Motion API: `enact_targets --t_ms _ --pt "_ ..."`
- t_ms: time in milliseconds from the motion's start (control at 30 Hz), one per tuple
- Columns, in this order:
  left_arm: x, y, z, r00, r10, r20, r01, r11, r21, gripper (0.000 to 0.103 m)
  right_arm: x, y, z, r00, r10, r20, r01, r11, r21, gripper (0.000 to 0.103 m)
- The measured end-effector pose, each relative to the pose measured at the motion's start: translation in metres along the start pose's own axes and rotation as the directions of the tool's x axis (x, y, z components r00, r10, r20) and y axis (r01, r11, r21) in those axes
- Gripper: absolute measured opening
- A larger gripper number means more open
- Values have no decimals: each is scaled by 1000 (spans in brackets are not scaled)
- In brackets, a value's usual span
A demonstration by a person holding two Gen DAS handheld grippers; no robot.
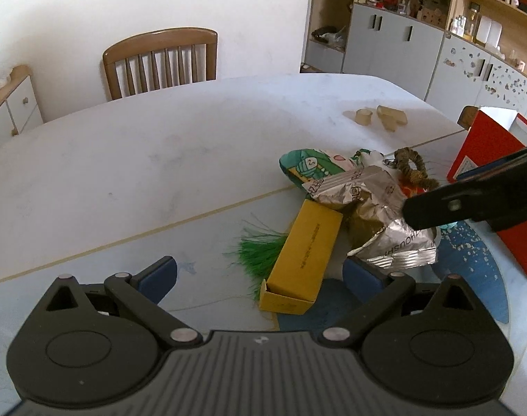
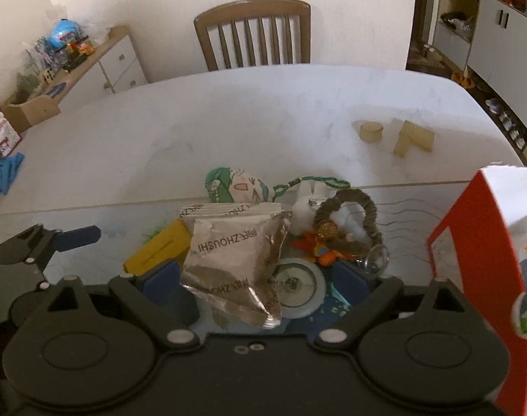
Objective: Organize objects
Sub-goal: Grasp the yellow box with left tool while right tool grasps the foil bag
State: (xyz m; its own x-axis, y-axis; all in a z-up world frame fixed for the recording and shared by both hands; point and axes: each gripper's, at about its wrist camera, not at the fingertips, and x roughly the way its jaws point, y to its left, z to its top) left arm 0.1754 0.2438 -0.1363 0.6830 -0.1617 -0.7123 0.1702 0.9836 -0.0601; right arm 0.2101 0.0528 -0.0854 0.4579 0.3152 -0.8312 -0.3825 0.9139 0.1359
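Left wrist view, nearest first: left gripper (image 1: 260, 272), its 2 blue-padded fingers spread wide and holding nothing, poised low over the table (image 1: 124, 159). Between the pads lies 1 yellow carton (image 1: 303, 260), flap end toward the camera, resting partly on 1 green bristle tuft (image 1: 260, 251). Just beyond: 1 crumpled silver foil packet (image 1: 377, 215), leaning on the carton's far end; 1 green printed pouch (image 1: 308, 166); 1 brown woven ring (image 1: 412, 170). Far right: 1 red box (image 1: 485, 159), upright and open at the top. The right gripper enters this view from the right as a black bar over the foil. Right wrist view, nearest first: right gripper (image 2: 260, 279), fingers parted, the foil packet lying between them; whether the pads press it cannot be told, so the hold is unconfirmed. Under the packet: 1 round pale-blue disc (image 2: 298, 287). Beside it: 1 orange trinket (image 2: 320, 249), and the ring. Well apart on the far tabletop: 2 beige blocks (image 2: 395, 135). Risk, judged: the heap overlaps, so closing on the foil may drag the disc or carton along; slick, crumpled foil may slip from the pads; both grippers crowd the same pile and could collide.
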Motion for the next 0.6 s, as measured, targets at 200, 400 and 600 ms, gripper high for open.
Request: enact_targets --t_ms 200,400,600 --pt "4 -2 -1 1000 -15 11 15 1000 14 100 18 7 3 1000 -2 -27 2 1000 19 93" --pt "5 -5 0 998 -58 16 58 998 2 73 30 12 4 999 -10 -36 11 1000 26 93" --pt "5 -10 -2 996 -87 15 87 996 -9 50 32 11 3 999 4 -41 -2 998 58 85"
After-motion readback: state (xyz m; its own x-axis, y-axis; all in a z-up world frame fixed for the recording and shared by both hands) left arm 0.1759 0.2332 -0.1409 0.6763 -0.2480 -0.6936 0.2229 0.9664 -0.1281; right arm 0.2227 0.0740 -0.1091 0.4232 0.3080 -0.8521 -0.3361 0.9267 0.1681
